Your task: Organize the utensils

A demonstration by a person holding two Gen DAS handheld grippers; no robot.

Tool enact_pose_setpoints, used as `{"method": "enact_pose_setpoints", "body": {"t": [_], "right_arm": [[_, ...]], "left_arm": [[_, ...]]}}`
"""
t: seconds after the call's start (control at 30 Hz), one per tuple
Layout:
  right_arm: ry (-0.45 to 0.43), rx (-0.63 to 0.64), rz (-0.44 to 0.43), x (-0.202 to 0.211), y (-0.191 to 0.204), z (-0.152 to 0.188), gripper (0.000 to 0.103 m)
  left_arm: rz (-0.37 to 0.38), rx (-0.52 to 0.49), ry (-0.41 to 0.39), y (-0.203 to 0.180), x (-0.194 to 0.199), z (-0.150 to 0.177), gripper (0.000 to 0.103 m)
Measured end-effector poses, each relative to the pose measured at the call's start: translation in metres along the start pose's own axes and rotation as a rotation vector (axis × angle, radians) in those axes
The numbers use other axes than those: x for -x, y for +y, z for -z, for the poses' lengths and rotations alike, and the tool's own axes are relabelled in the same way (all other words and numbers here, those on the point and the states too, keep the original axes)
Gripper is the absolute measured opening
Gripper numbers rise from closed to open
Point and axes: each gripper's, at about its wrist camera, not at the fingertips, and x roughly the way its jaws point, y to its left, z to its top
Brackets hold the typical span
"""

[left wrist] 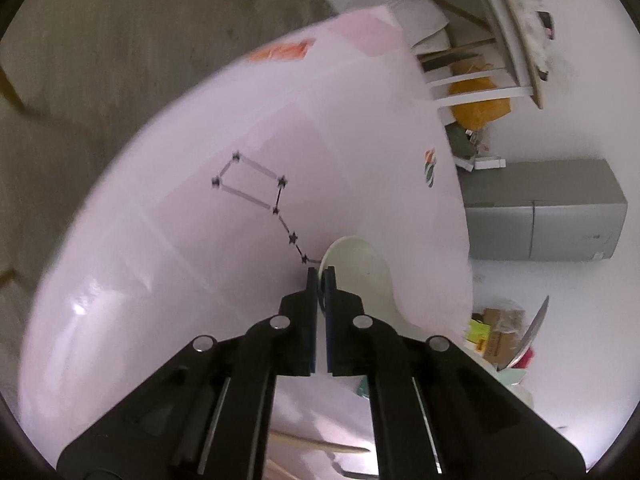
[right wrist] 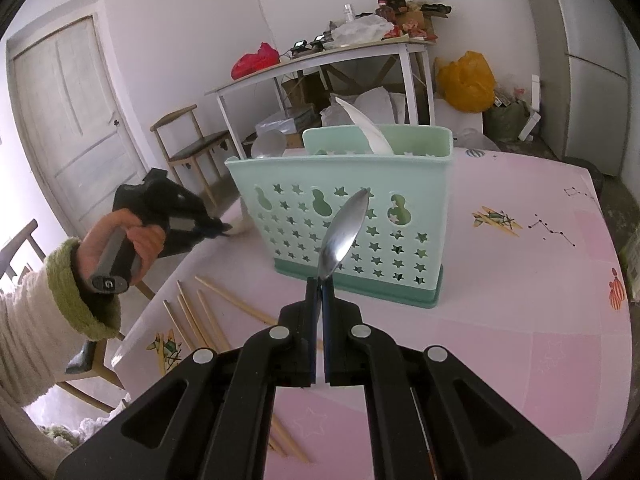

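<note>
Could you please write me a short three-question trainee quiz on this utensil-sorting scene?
1. True or false: the right hand-held gripper is shut on a shiny metal spoon.
2. Where do the loose wooden chopsticks lie? A) inside the holder B) on the pink table C) on a chair
3. What shape are the small cut-outs in the mint-green plastic utensil holder?

Key: 1 true; 2 B; 3 stars.
</note>
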Motion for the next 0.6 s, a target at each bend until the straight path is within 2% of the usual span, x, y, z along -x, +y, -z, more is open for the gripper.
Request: {"method": "enact_pose_setpoints", "body": {"t": [0.23, 0.4, 0.5, 0.6], "right_arm": [[-0.005, 0.0, 0.002, 0.004, -0.001, 0.001, 0.002], [-0.01, 0.002, 0.001, 0.004, 0.001, -0.001, 0.002], [-0.016, 0.003, -0.002, 0.005, 0.002, -0.001, 0.002], [-0.02, 0.001, -0.002, 0.007, 0.003, 0.0, 0.002]], "left_arm": [[-0.002, -0.246, -0.273, -0.032, 0.073, 0.013, 0.001], [-0.016, -0.53, -0.529, -0.077, 0.135, 0.052, 0.001], [-0.022, -0.699, -0.653, -0.108, 0.153, 0.08, 0.001], [0.005, -0.808, -0.706, -0.132, 0.159, 0.103, 0.001]]}}
